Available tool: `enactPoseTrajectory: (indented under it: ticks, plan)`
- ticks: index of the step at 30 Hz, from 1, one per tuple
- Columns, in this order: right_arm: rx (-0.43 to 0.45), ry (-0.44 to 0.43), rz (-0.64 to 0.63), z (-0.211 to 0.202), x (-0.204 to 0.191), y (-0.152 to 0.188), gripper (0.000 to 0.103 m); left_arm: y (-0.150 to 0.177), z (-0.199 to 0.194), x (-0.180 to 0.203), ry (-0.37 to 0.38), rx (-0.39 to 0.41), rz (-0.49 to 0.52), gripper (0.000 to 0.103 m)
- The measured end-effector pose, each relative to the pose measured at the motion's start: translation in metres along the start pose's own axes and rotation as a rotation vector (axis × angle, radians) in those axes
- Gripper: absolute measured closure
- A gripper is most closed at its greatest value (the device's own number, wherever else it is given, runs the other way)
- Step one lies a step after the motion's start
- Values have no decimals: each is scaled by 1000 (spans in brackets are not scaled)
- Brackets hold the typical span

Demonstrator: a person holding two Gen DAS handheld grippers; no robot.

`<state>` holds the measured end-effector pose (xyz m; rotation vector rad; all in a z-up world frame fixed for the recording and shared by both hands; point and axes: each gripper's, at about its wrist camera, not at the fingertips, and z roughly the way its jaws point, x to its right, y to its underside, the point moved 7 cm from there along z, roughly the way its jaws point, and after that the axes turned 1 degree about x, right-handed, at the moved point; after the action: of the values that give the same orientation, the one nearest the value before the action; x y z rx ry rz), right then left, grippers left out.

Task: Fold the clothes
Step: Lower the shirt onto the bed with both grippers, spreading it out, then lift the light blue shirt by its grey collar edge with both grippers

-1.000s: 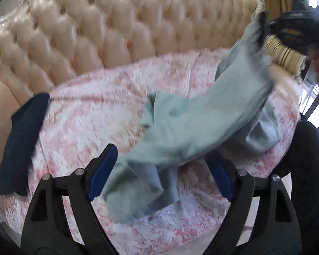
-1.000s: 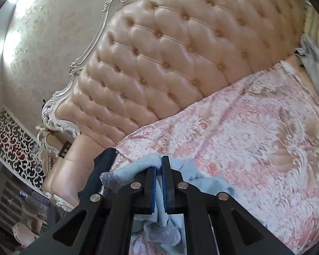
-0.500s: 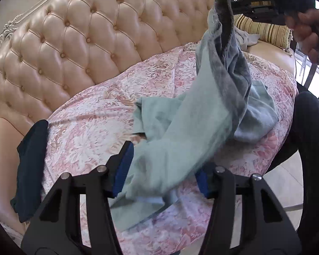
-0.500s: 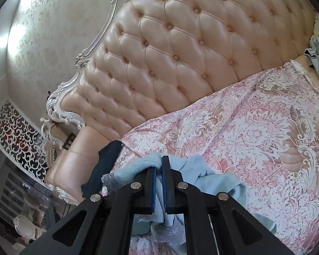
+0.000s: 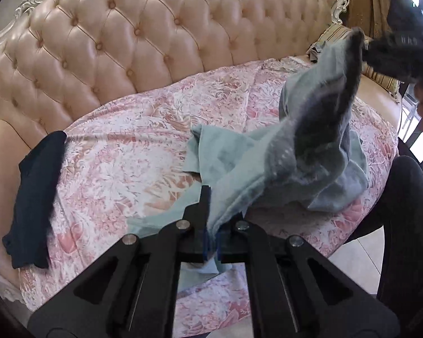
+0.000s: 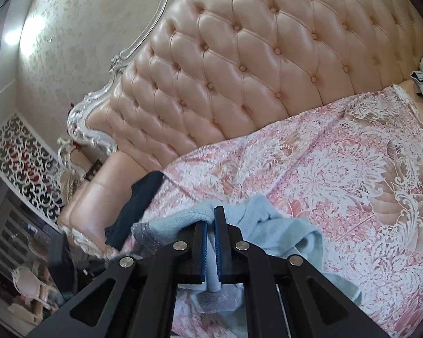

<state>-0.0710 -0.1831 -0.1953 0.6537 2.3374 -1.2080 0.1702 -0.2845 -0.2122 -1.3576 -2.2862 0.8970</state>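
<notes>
A light blue garment point(image 5: 304, 155) with a grey cuff is stretched above the pink floral sofa cover point(image 5: 121, 152). My left gripper point(image 5: 211, 225) is shut on its lower edge near the front of the seat. My right gripper point(image 6: 210, 242) is shut on another bunched part of the same garment point(image 6: 282, 231), and in the left wrist view it appears blurred at the upper right point(image 5: 400, 53), holding the grey cuff end up high. The middle of the cloth sags onto the cover.
A dark navy garment point(image 5: 33, 194) lies on the left end of the seat, also the dark garment point(image 6: 138, 205) in the right wrist view. A tufted beige sofa back point(image 5: 132, 39) rises behind. A striped cushion point(image 5: 380, 76) and a person's dark trouser leg point(image 5: 409, 225) are on the right.
My left gripper has shut on the garment's lower edge; a second ago its jaws were wide apart. The right gripper has kept its hold and lifted the cuff end.
</notes>
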Motion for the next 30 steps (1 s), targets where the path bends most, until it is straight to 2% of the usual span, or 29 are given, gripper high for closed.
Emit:
enactPoseTrajectory:
  ticks: [5, 10, 11, 12, 13, 14, 15, 24, 30]
  plan:
    - [-22, 9, -55, -2, 1, 13, 94, -2, -4, -8, 30, 30, -62, 99]
    - [-31, 80, -211, -8, -1, 27, 92, -4, -8, -7, 53, 42, -95, 99]
    - [-31, 97, -244, -9, -1, 30, 84, -4, -8, -7, 49, 42, -94, 99]
    - [-35, 129, -292, -11, -1, 33, 67, -5, -8, -7, 45, 42, -93, 99]
    - [-38, 161, -342, -12, -1, 37, 55, -5, -7, -8, 43, 41, -94, 99]
    - [-36, 198, -407, -14, -2, 41, 36, -4, -7, -9, 42, 40, -95, 99]
    - [-34, 234, -475, -16, -3, 44, 32, -4, -7, -10, 40, 38, -95, 99]
    - [-12, 443, -1389, -9, -42, 62, 32, -2, -7, -10, 31, 36, -86, 99]
    - [-107, 434, -1927, 23, -45, 98, 29, 1, -7, -5, 32, 34, -55, 99]
